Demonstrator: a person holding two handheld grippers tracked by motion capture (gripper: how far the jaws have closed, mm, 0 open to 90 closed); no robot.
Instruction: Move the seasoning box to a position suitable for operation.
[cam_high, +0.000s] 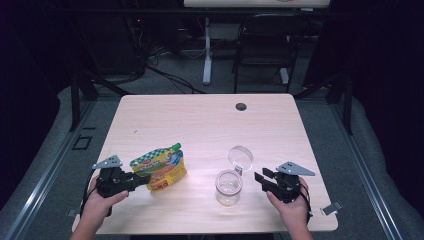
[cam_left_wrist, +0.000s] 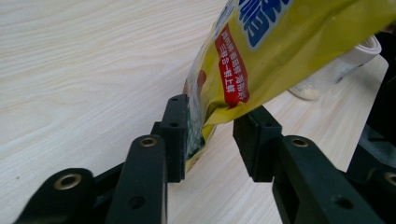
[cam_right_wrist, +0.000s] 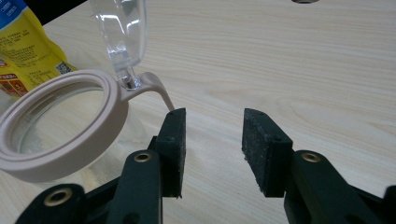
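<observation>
Yellow pouch (cam_left_wrist: 289, 42): red strip down its front with white Chinese signs (too small to read for sure). Above strip, big blue signs with white edges, cut off at top, can't read. In right gripper view, back of pouch (cam_right_wrist: 28, 56) has tiny lines of print and small square code, all too blurry to read. No other words anywhere.

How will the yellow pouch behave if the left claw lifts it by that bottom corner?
The yellow pouch is glossy film, so it will probably flex and sag from the left claw. The jaws straddle a thin edge with a gap, so it may slip. It bulges with contents, so likely swings.
</observation>
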